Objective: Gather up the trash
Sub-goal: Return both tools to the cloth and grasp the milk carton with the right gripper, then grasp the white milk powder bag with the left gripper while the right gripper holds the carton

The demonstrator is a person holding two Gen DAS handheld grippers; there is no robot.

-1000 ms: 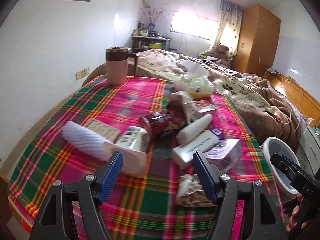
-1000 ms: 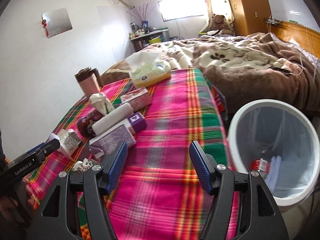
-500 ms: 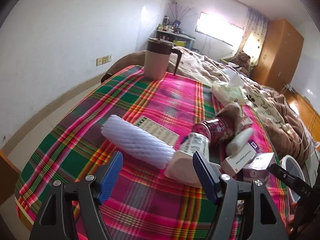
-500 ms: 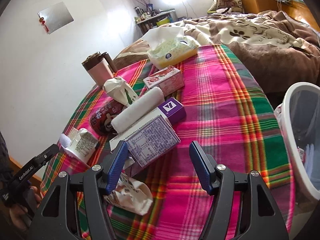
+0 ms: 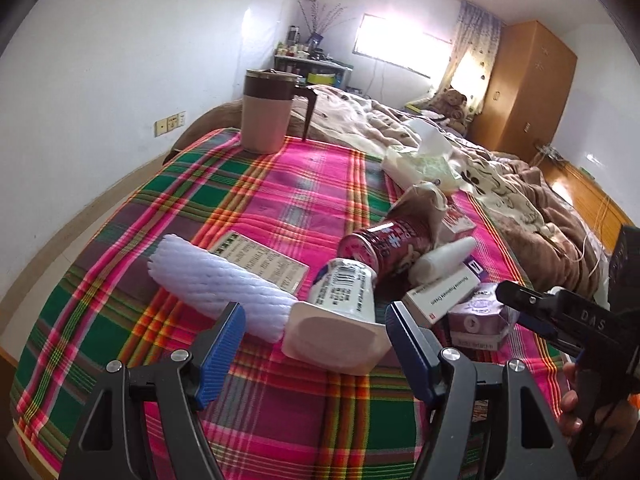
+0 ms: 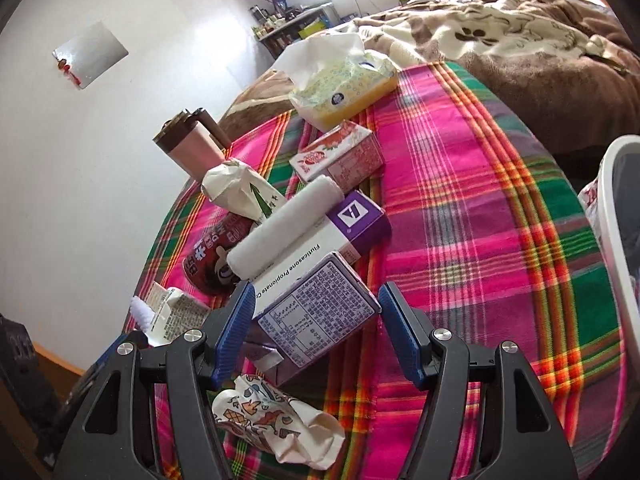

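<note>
Trash lies in a heap on the plaid cloth. My left gripper is open, its jaws on either side of a tipped white yogurt cup, with a white foam sleeve to its left. My right gripper is open around a purple carton. A crumpled printed wrapper lies below it. A red can, a white roll and a white-purple medicine box lie behind. The right gripper also shows in the left wrist view.
A pink and brown mug stands at the far left edge. A tissue pack and a red-white box lie at the back. The white bin's rim is at the right, off the table. A bed with blankets lies beyond.
Both grippers have moved in close to the heap. The left now frames the yogurt cup; the right has swung left from the bin and now frames the purple carton. Both stay open.
</note>
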